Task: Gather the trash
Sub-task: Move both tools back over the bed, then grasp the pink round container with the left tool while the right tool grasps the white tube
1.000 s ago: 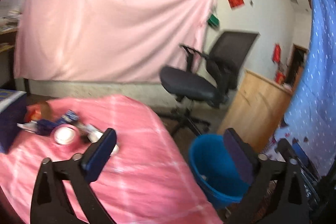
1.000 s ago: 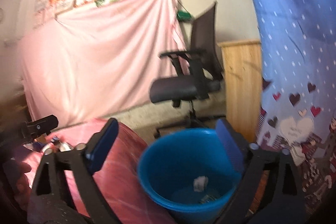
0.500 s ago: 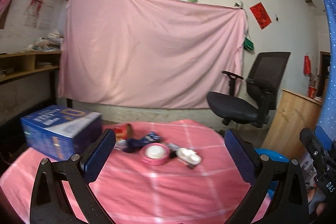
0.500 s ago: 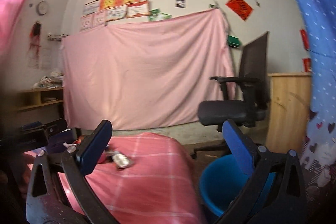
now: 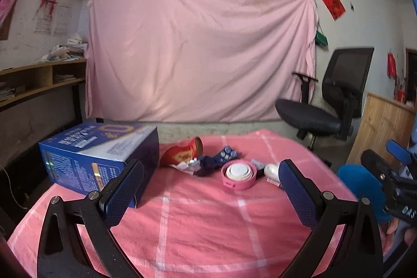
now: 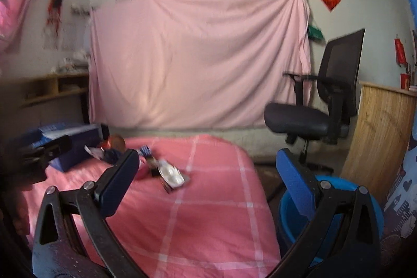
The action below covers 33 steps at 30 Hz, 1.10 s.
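Trash pile point(image 5: 221, 163) mid-table on pink cloth point(image 5: 198, 220), just right of blue box point(image 5: 99, 155), left gripper point(image 5: 208, 196) wide open & empty above cloth, right gripper point(image 6: 208, 186) likewise, blue bucket point(image 6: 331, 212) off table's right edge.

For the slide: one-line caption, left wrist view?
Open left tool faces trash: pink tape roll, red can, blue box.

A lived-in home room: pink sheet point(image 5: 200, 54) tacked to the wall, office chair point(image 5: 331, 100), cluttered shelves point(image 5: 39, 80).
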Each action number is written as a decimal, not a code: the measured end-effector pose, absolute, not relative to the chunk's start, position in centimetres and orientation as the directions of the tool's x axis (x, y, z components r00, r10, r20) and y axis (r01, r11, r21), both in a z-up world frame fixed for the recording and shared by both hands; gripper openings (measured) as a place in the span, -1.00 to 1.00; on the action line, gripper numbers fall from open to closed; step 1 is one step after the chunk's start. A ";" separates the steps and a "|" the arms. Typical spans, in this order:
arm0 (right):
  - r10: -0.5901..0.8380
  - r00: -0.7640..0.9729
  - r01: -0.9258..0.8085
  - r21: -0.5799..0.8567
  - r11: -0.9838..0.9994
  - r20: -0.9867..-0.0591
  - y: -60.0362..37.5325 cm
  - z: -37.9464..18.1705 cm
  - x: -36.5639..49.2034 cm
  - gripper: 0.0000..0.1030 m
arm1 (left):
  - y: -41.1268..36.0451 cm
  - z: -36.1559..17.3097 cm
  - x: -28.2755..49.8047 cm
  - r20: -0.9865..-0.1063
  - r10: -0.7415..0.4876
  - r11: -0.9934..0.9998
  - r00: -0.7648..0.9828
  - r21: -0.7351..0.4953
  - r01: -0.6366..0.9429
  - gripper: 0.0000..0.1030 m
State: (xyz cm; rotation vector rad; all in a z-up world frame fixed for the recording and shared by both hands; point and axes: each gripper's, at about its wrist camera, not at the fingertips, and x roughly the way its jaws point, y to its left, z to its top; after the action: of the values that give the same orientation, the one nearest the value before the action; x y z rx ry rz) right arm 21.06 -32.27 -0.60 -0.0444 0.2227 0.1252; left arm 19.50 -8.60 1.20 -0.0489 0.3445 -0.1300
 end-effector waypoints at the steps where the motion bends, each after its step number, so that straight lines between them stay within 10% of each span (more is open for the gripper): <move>1: 0.129 0.960 -0.138 -0.022 0.990 -0.248 -32.3 -0.8 21.7 1.00 | -8.7 0.9 20.0 -0.357 -0.143 0.990 0.923 -0.065 0.128 0.97; 8: 0.147 0.893 -0.181 -0.039 0.983 -0.426 -31.4 -2.8 26.4 0.98 | -9.8 -0.5 23.8 -0.457 -0.161 0.986 0.875 -0.034 0.164 0.91; 18: 0.203 0.755 -0.292 -0.043 0.955 -0.624 -29.8 -5.3 33.3 0.11 | -10.3 -2.6 29.2 -0.623 -0.239 0.969 0.744 -0.104 0.224 0.10; 33: 0.297 0.621 -0.333 0.100 0.938 -0.725 -29.6 -7.5 35.9 -0.56 | -11.2 -3.1 32.6 -0.691 -0.289 0.954 0.662 -0.150 0.260 0.09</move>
State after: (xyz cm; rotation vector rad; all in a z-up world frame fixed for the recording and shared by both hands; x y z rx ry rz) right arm 35.87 -29.64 -7.52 -0.0459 0.8249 0.3621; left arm 32.55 -11.15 -3.07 -0.0395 0.7883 -0.3106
